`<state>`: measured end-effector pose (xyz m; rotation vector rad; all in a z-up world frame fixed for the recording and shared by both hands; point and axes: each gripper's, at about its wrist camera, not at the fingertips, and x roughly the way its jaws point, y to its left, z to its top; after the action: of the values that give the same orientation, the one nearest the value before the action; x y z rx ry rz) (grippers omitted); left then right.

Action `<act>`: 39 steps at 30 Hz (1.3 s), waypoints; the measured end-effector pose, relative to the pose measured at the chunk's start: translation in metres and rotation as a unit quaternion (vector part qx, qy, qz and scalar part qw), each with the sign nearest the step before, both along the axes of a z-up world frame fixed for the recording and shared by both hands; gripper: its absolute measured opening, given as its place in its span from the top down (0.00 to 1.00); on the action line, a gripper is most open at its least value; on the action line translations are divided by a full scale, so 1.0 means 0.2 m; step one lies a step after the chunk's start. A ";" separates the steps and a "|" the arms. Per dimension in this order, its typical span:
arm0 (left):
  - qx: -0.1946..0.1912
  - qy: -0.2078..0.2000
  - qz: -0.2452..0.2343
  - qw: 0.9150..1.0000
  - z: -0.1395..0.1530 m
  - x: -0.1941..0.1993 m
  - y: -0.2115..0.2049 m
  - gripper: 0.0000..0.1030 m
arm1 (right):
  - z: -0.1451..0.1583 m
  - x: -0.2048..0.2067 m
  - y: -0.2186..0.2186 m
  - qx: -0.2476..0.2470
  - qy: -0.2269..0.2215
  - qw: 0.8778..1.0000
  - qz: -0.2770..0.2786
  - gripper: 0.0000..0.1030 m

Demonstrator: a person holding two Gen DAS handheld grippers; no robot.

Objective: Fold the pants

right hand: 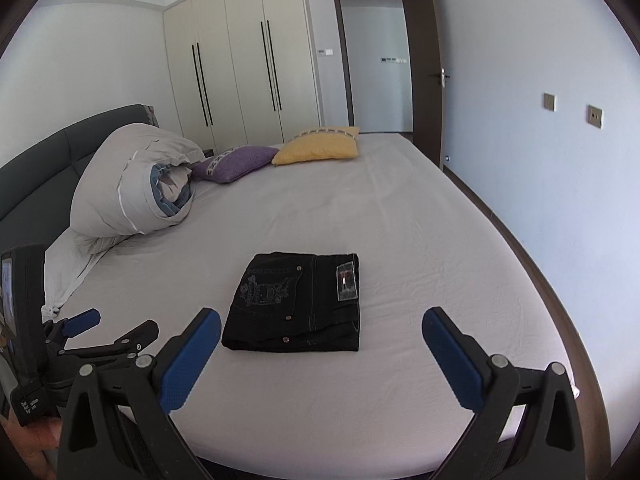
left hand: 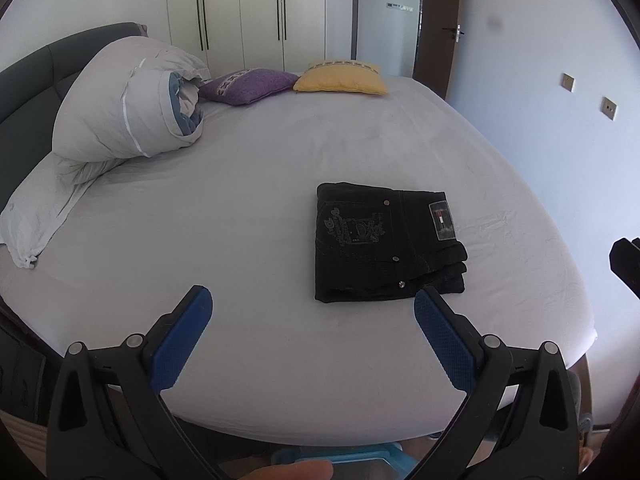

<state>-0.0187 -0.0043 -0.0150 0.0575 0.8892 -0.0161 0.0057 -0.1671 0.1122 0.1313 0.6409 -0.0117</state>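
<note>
**Q:** What am I looking at through your two cameras?

**A:** I see a wide bed (left hand: 260, 208) covered by a smooth, pale grey fitted sheet with faint creases. The pants (left hand: 384, 244) lie on it — dark, almost black denim, folded into a compact, thick rectangle. In the left wrist view they sit just beyond my left tool (left hand: 312, 300), slightly to its right. In the right wrist view the pants (right hand: 296, 304) lie between and just past the fingers of my right tool (right hand: 322, 318).

**Q:** What details show on the fabric?

**A:** Pale embroidered stitching on a back pocket, small metal rivets, and a rectangular brand patch (left hand: 442, 220) near the waistband. The layered folds show along the right edge.

**Q:** And the tools?

**A:** Both are spread wide and hold nothing. Each has black plastic arms tipped with blue, finely textured pads (left hand: 444, 340). Neither touches the pants. My left tool also appears at the left edge of the right wrist view, low over the bed.

**Q:** Anything else on the bed?

**A:** A puffy grey duvet (left hand: 120, 108) rolled into a loose bundle, its blue lining showing at the open end, lies by the dark padded headboard (left hand: 24, 88). Beside it are a purple cushion (left hand: 248, 86) and a yellow cushion (left hand: 340, 78), both soft and square. Cream wardrobe doors (right hand: 240, 68) with long black handles stand behind.
</note>
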 end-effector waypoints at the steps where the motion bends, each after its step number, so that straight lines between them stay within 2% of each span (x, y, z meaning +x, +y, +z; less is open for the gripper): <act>1: 0.000 0.004 0.001 1.000 -0.02 0.01 0.00 0.00 | -0.02 0.02 -0.01 0.005 0.011 1.000 -0.004 0.00; 11: 0.000 0.029 -0.001 1.000 -0.11 0.03 -0.02 0.00 | -0.15 0.09 0.00 0.006 0.066 0.998 -0.007 0.00; 39: -0.008 0.047 -0.007 0.999 -0.17 0.03 -0.05 0.00 | -0.21 0.12 0.05 -0.006 0.095 0.995 0.008 0.00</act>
<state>-0.0126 -0.0136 -0.0488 0.0491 0.9833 -0.0392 0.0307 -0.1580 0.0701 0.1134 0.8320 -0.0132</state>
